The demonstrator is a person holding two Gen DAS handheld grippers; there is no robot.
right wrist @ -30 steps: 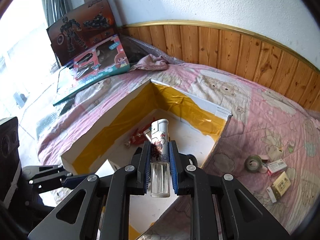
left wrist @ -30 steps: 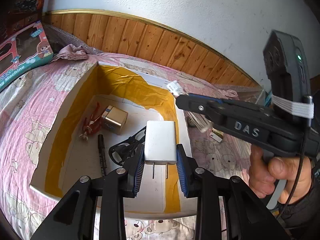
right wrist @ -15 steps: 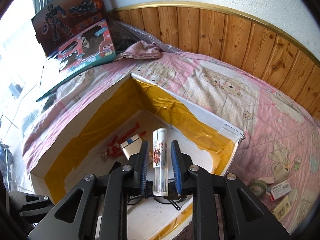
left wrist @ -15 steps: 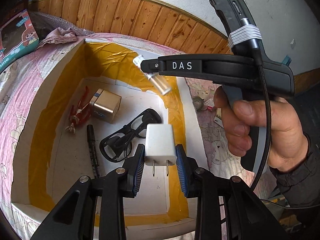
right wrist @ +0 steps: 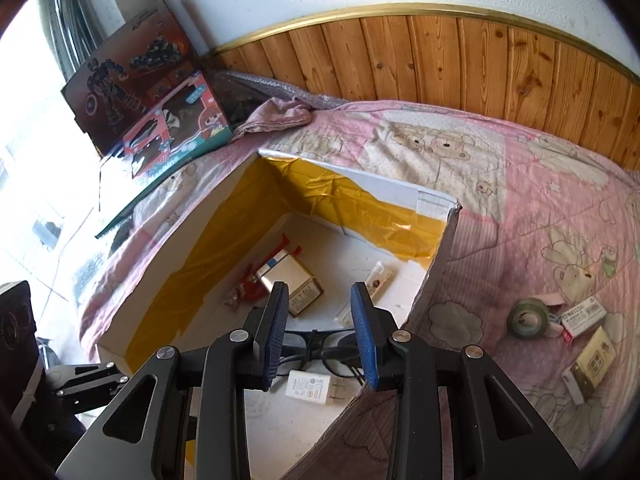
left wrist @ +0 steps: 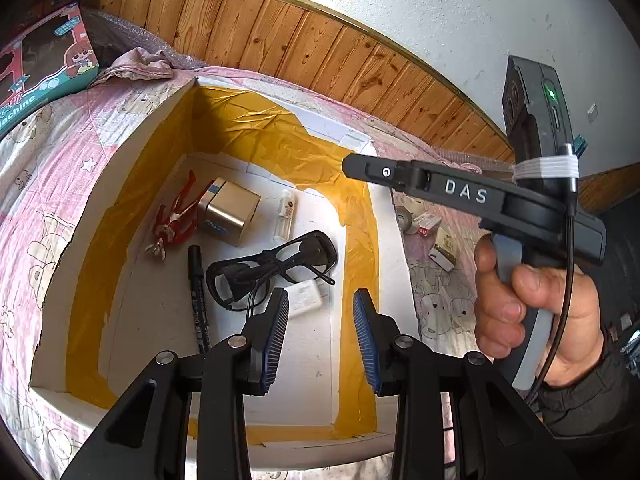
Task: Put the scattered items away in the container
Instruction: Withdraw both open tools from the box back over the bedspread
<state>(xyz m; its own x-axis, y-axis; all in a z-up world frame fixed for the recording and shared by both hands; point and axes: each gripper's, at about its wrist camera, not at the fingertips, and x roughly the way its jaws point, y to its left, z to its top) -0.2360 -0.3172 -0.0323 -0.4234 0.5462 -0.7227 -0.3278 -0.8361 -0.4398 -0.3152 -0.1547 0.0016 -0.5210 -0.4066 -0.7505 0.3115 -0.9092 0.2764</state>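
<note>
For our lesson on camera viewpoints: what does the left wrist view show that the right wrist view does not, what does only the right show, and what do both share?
Only the left wrist view: the black marker on the box floor, and the hand holding the right gripper.

Only the right wrist view: the dark robot toy box against the wall.

Both: the open box, with the glasses, white charger, small bottle and gold box inside, plus the tape roll outside on the quilt.
</note>
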